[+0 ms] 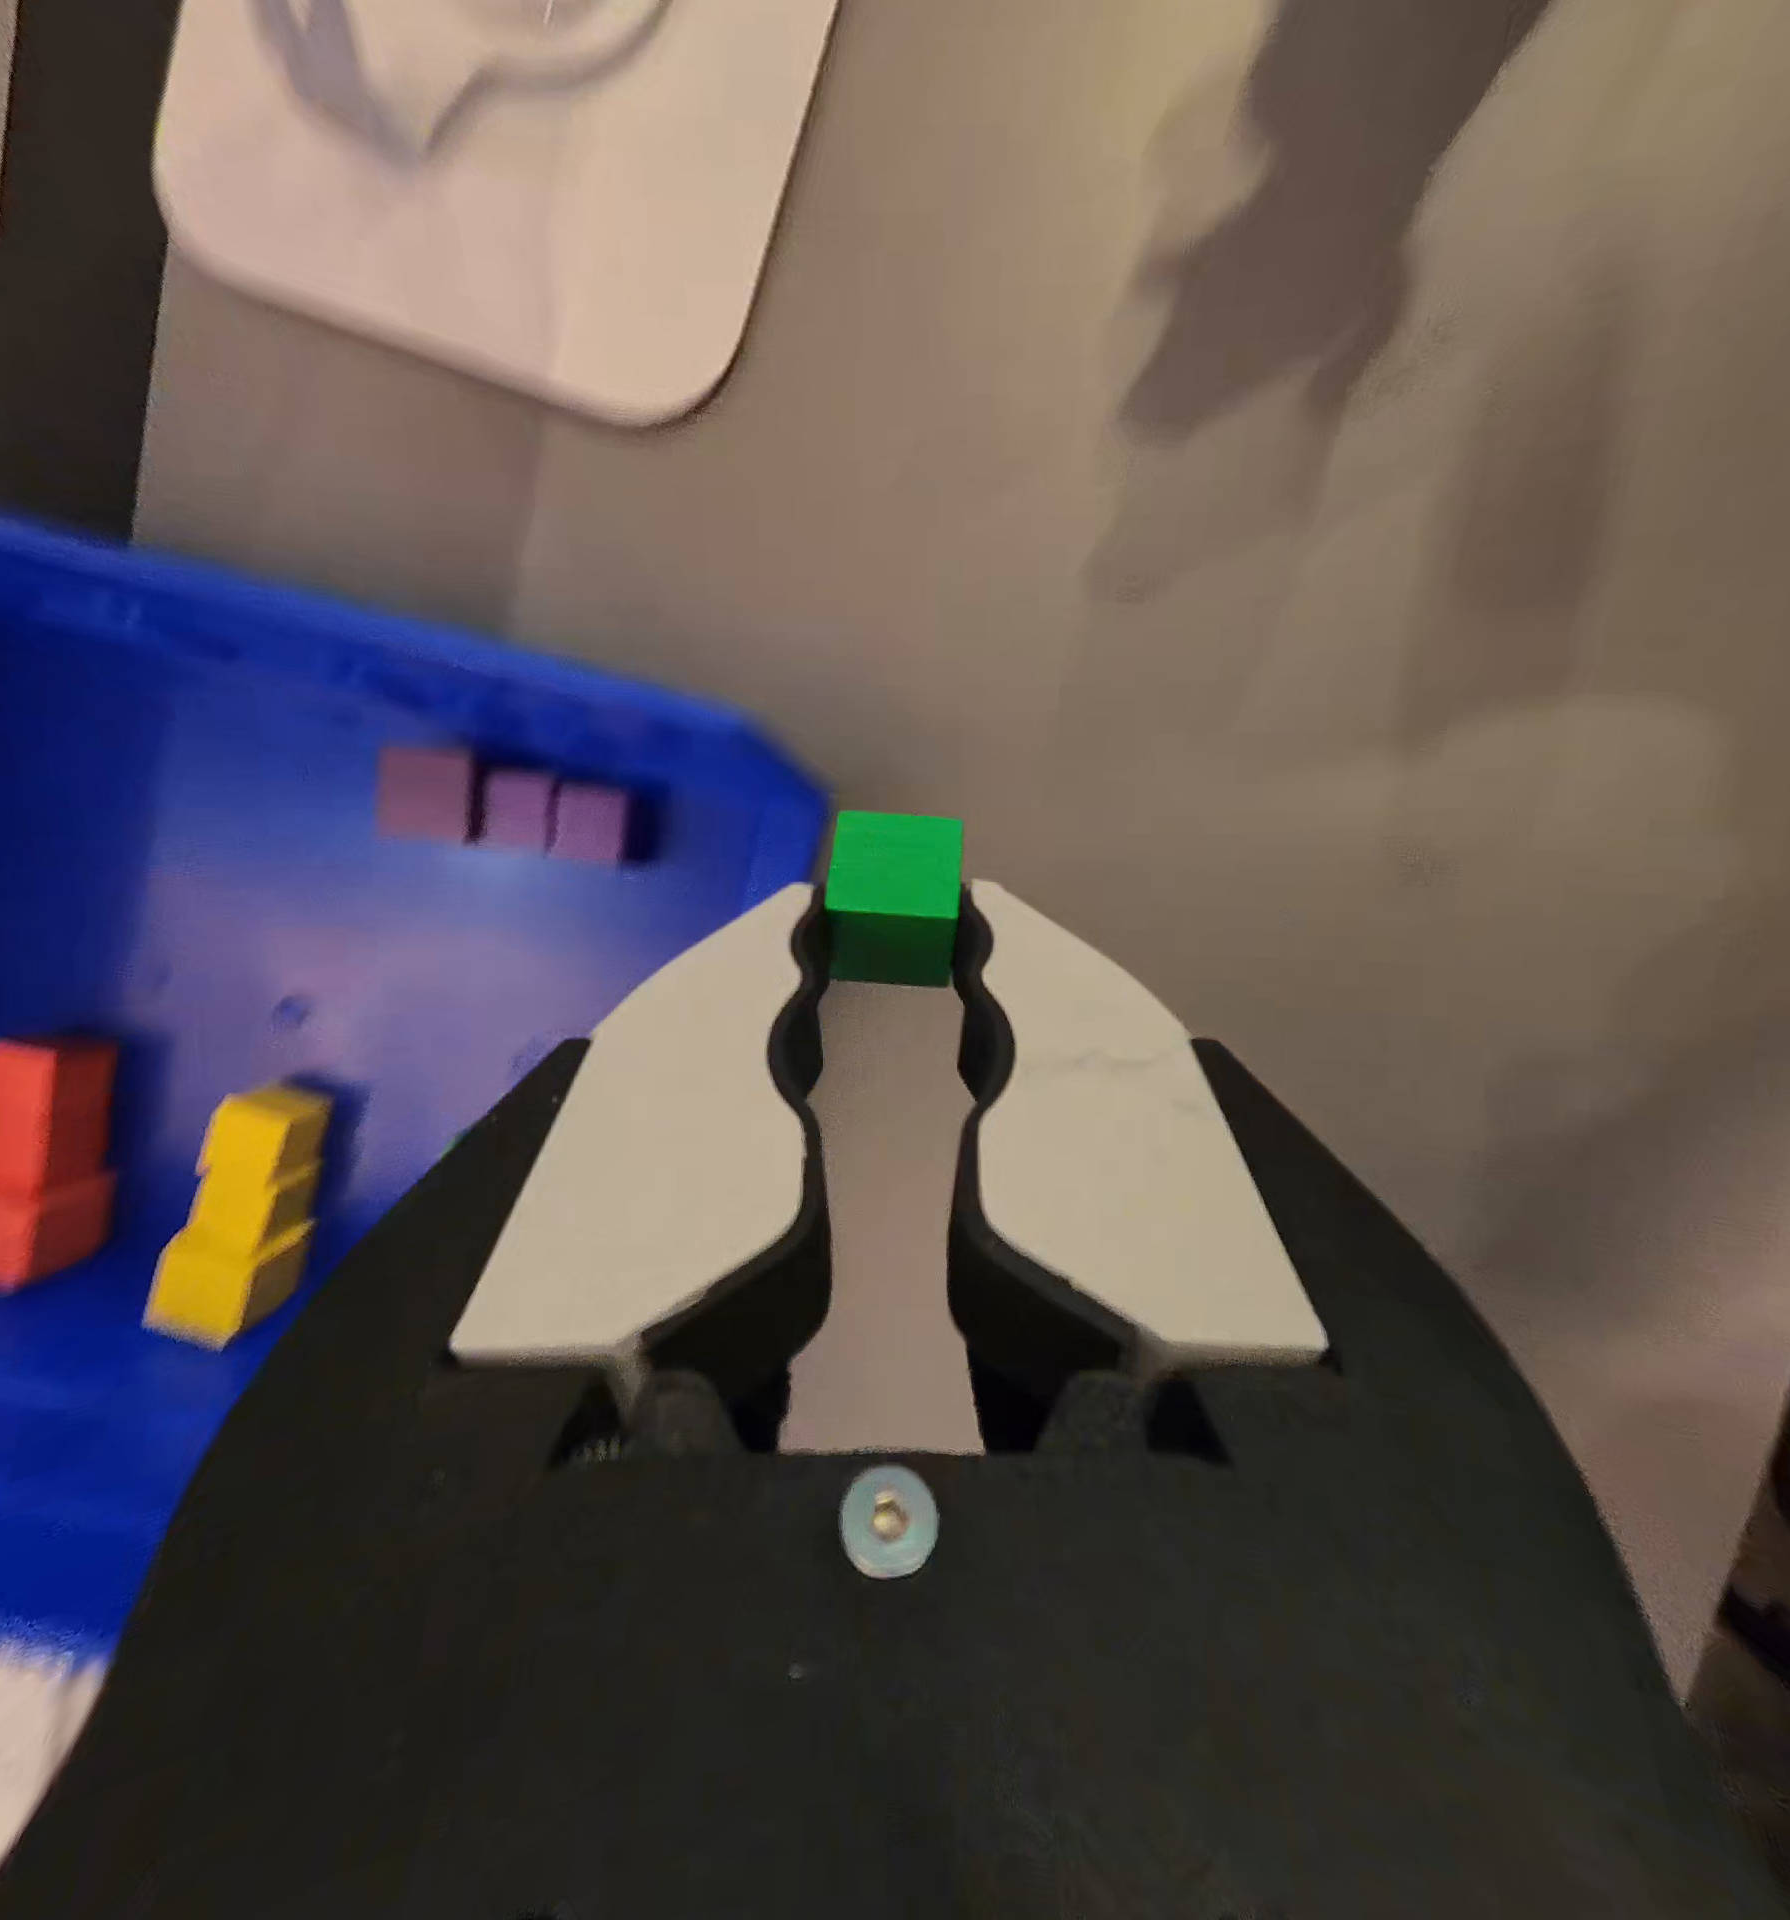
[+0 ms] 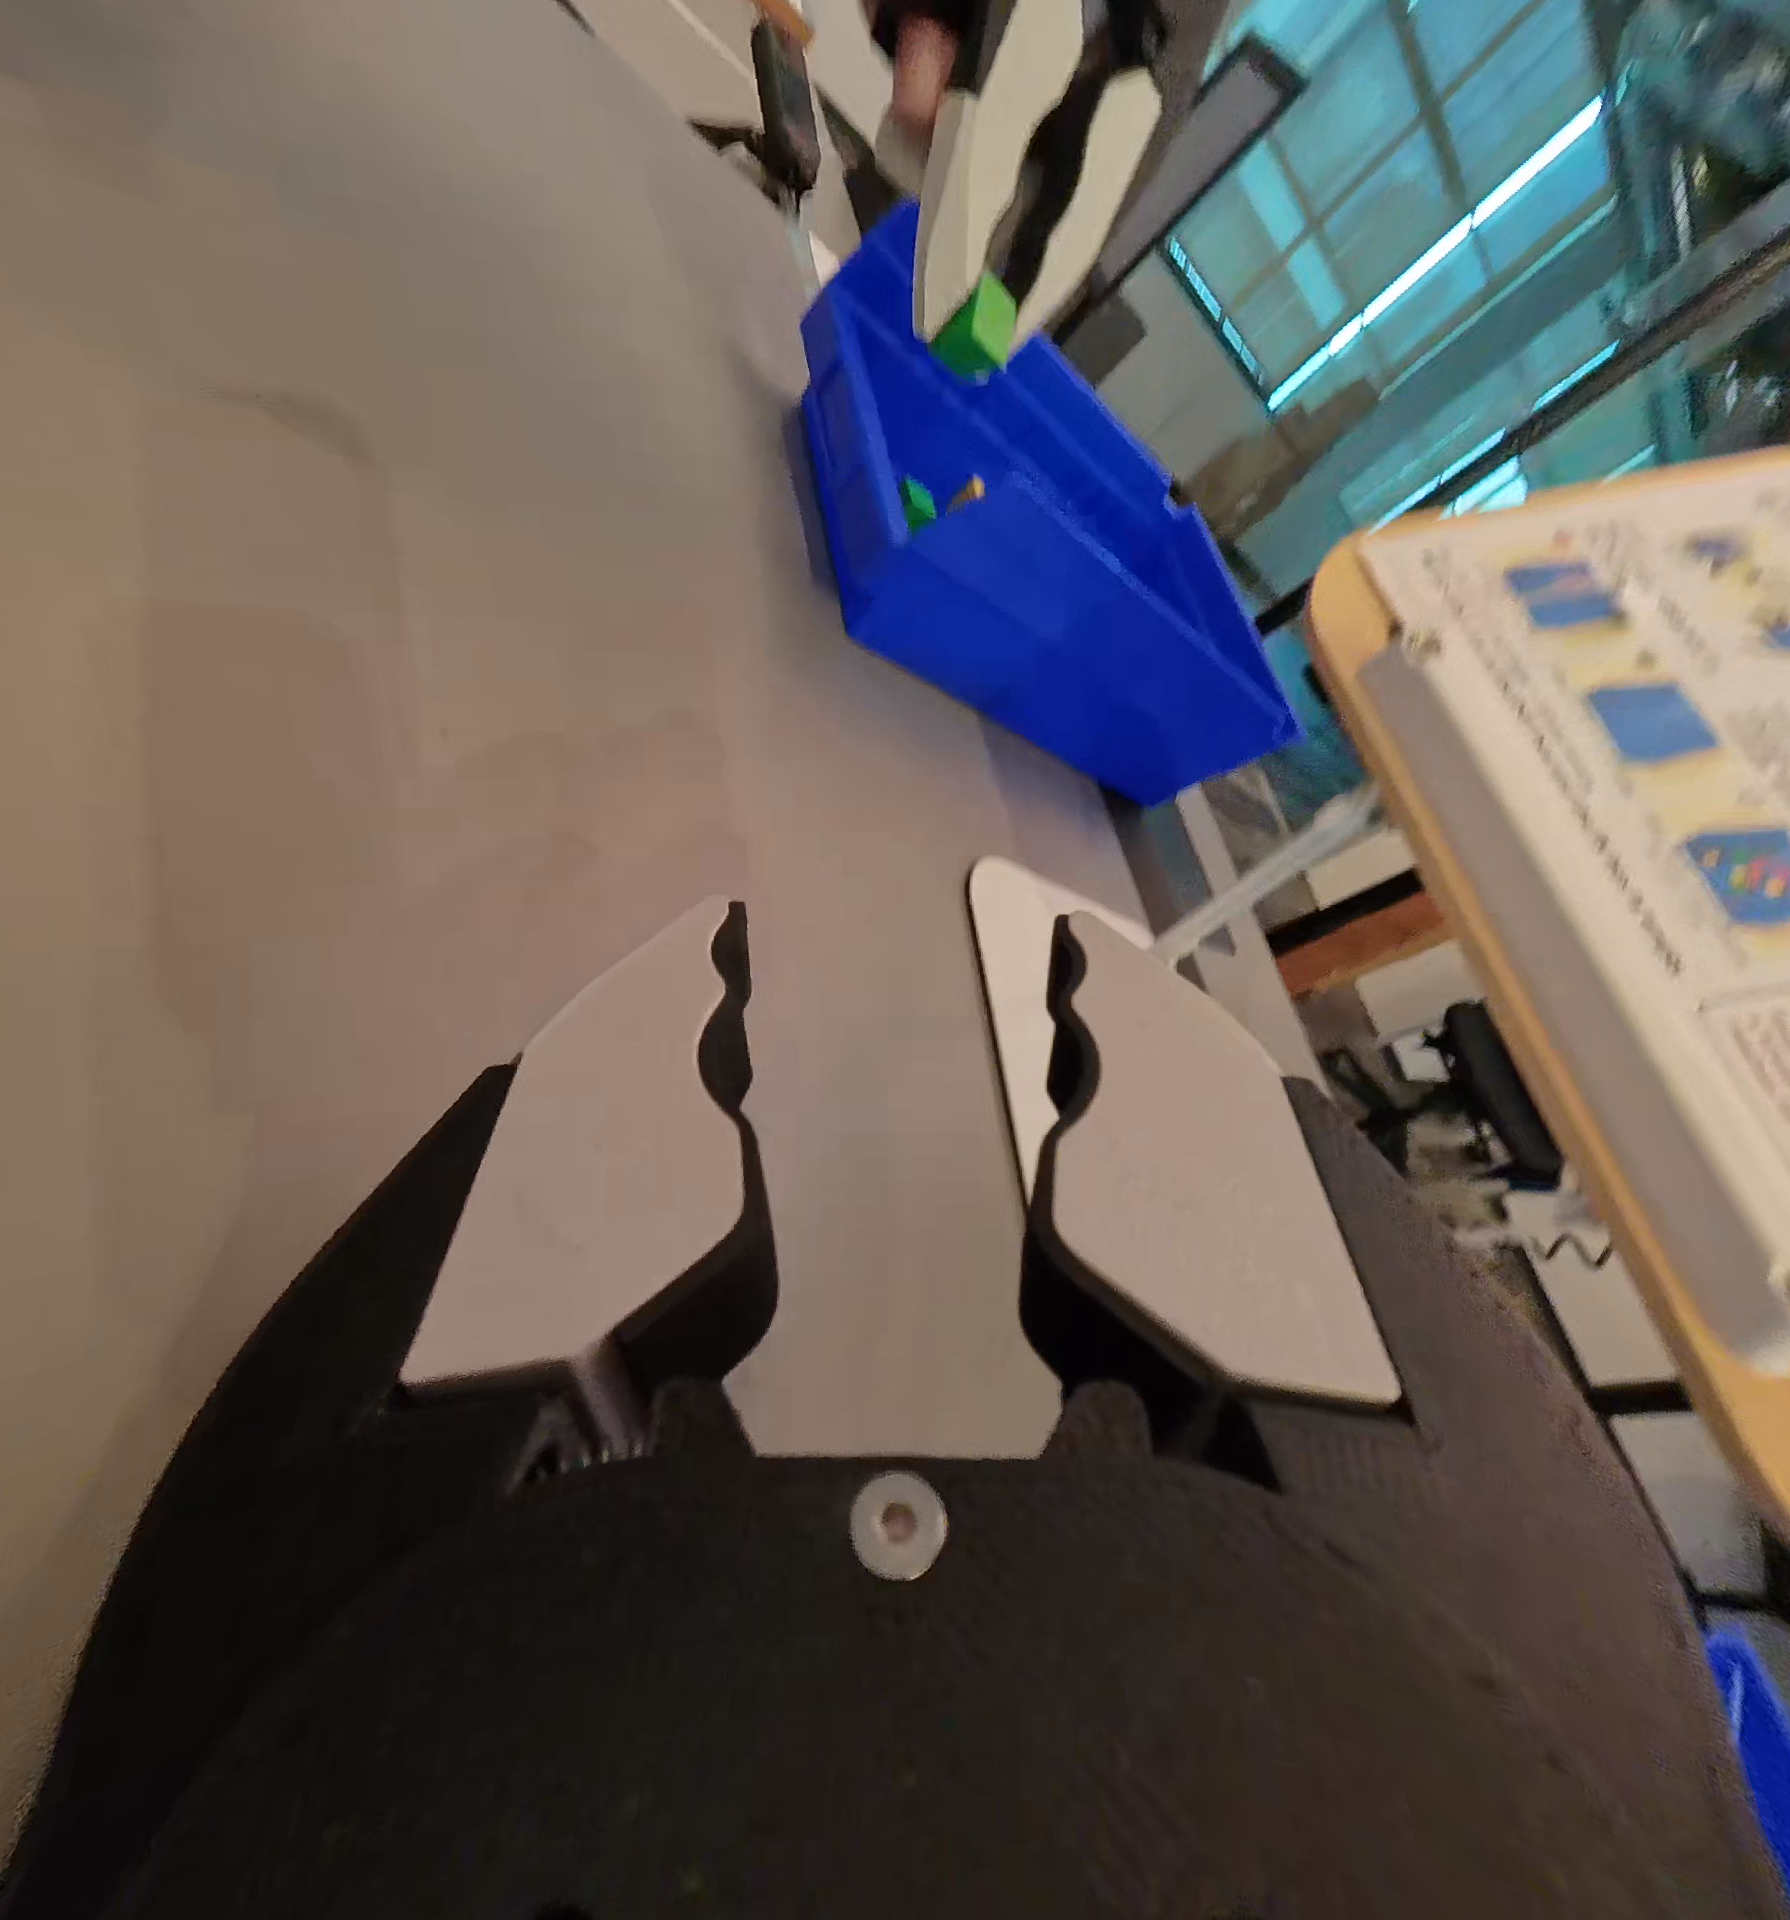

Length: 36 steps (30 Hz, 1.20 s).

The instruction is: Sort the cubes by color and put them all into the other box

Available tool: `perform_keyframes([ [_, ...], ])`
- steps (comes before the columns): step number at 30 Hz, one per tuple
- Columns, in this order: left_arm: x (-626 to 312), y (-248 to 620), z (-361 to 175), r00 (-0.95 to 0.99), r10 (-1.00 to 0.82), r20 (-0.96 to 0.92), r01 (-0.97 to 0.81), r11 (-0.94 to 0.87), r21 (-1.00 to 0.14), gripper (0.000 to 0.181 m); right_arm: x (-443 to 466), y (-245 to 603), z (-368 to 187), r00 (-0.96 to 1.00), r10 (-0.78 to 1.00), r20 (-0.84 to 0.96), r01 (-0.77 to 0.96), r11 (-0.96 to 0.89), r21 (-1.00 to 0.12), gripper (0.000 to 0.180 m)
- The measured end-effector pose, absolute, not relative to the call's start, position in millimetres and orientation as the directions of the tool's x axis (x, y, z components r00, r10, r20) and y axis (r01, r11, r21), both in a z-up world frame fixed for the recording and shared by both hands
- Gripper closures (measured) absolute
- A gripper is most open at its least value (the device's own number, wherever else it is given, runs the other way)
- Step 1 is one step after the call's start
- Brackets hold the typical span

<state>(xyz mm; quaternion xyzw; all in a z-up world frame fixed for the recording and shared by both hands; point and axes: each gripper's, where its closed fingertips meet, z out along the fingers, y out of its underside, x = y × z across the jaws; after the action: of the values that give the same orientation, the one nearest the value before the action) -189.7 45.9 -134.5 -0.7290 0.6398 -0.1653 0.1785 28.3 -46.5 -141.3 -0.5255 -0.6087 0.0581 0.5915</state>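
Observation:
My left gripper (image 1: 892,899) is shut on a green cube (image 1: 893,896) and holds it above the table, just right of the blue box (image 1: 247,665). Inside that box lie a row of purple cubes (image 1: 512,805), a line of red cubes (image 1: 29,1158) and a line of yellow cubes (image 1: 247,1210). In the right wrist view the left gripper (image 2: 974,332) holds the green cube (image 2: 974,327) over the blue box (image 2: 1057,613), where another green cube (image 2: 915,502) shows. My right gripper (image 2: 901,925) is open and empty over the grey table (image 2: 351,623).
A white mat (image 1: 496,208) lies on the table beyond the box. A wooden board with a printed sheet (image 2: 1618,831) stands at the right of the right wrist view. A piece of another blue box (image 2: 1774,1766) shows at the lower right. A flat white plate (image 2: 1005,966) lies by my right fingers. The gap from one gripper's tips to the other's is roughly 25 centimeters.

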Motion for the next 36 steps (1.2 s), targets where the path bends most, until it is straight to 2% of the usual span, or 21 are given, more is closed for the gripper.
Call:
perform_keyframes([
  [4, -146, 3, -120, 0.032, -0.984, 0.177, -0.751, -0.140, -0.645, 0.159, -10, -56, -120, 0.225, 0.657, 0.720, 0.512, 0.549, -0.661, 0.122],
  [11, -91, -58, -101, -0.208, -0.897, 0.389, -0.557, -0.218, -0.801, 0.159, -58, -68, -100, 0.165, 0.540, 0.825, 0.457, 0.700, -0.549, 0.121],
  [18, -62, -87, -99, -0.354, -0.822, 0.446, -0.493, -0.242, -0.836, 0.159, -76, -75, -91, 0.136, 0.444, 0.885, 0.446, 0.771, -0.455, 0.129],
  [25, -51, -97, -99, -0.402, -0.789, 0.465, -0.486, -0.247, -0.839, 0.159, -75, -80, -90, 0.110, 0.421, 0.900, 0.424, 0.799, -0.426, 0.157],
  [33, -55, -96, -95, -0.396, -0.786, 0.474, -0.467, -0.272, -0.841, 0.154, -58, -77, -80, 0.131, 0.438, 0.889, 0.455, 0.770, -0.447, 0.157],
  [36, -65, -91, -95, -0.372, -0.816, 0.443, -0.453, -0.257, -0.854, 0.177, -30, -61, -66, 0.178, 0.406, 0.897, 0.507, 0.743, -0.437, 0.157],
])
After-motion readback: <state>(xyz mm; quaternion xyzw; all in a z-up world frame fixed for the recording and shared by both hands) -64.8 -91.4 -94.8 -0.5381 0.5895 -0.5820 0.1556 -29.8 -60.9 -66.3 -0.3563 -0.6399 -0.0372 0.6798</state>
